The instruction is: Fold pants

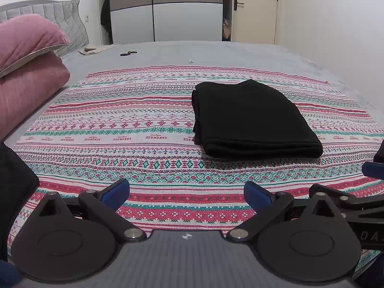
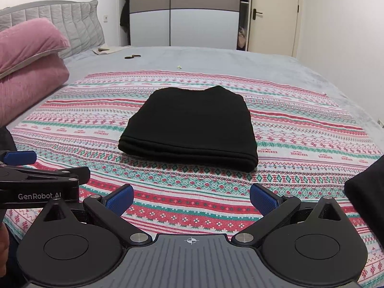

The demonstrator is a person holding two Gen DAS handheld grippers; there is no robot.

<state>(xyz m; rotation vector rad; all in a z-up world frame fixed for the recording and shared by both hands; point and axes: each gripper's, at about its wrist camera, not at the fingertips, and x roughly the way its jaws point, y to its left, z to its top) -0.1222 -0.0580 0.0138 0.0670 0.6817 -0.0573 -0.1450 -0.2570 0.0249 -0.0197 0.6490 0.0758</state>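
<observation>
While both hang wide open and empty, folded black pants lie ahead of right gripper, ahead-right of left gripper.

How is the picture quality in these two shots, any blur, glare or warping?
Left wrist view: sharp and evenly lit, no glare; the fisheye bows the patterned cloth and darkens the corners. Right wrist view: equally sharp; the black pants show almost no fold detail, only a soft shadow beneath their near edge, and the wardrobe leans from lens warping.
</observation>
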